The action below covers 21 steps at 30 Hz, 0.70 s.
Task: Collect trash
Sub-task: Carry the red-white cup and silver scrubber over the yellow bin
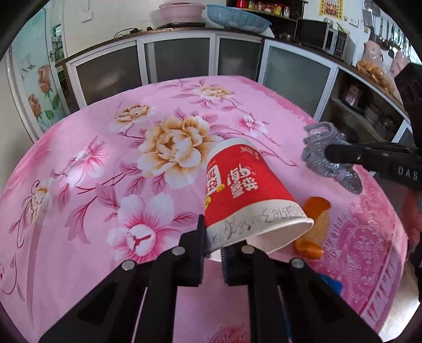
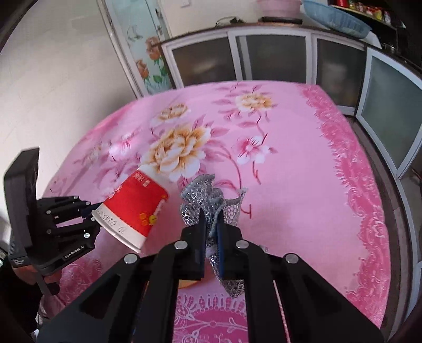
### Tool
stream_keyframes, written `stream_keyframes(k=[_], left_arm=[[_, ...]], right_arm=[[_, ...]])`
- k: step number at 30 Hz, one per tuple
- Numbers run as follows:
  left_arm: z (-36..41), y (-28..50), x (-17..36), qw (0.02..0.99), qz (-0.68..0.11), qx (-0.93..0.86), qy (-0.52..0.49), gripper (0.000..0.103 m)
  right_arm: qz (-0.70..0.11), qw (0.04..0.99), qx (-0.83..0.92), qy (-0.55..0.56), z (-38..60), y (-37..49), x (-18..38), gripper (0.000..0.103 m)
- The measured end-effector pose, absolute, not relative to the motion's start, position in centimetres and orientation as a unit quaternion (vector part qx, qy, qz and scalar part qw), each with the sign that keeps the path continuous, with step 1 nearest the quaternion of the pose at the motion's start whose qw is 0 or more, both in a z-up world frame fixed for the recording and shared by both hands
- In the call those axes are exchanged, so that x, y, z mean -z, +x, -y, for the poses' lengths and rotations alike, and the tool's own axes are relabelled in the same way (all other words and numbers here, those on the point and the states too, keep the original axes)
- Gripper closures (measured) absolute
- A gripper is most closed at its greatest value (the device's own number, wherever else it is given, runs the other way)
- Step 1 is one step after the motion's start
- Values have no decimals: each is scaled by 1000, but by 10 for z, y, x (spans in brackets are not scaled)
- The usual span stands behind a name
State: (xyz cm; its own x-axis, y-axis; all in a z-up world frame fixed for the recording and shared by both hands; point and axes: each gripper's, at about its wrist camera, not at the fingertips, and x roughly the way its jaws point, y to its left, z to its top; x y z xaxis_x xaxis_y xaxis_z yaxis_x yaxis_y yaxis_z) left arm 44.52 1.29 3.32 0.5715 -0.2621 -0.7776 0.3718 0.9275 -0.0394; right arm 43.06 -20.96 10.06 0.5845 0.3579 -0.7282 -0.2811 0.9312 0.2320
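My left gripper (image 1: 214, 246) is shut on the rim of a red and white paper cup (image 1: 245, 192), held tilted above the pink floral tablecloth (image 1: 105, 158). The cup also shows in the right wrist view (image 2: 132, 208), with the left gripper (image 2: 91, 211) at its rim. My right gripper (image 2: 211, 237) is shut on a crumpled silver mesh wrapper (image 2: 208, 200), lifted over the table. The wrapper also shows in the left wrist view (image 1: 327, 158). Orange peel pieces (image 1: 315, 213) lie on the cloth under the cup.
Glass-door cabinets (image 1: 184, 58) run behind the table, with a pink basin (image 1: 182, 10) and a blue basket (image 1: 237, 17) on top. A microwave (image 1: 316, 35) and shelves stand at the right. A flowered door (image 2: 147, 52) is at the back left.
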Motion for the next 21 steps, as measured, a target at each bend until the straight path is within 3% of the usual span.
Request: stream_keyframes(k=[21], left_arm=[[-10,308,-91,898,-376,226,30,94]], right_arm=[[-383,912,-131,72,277,257,-138,97]])
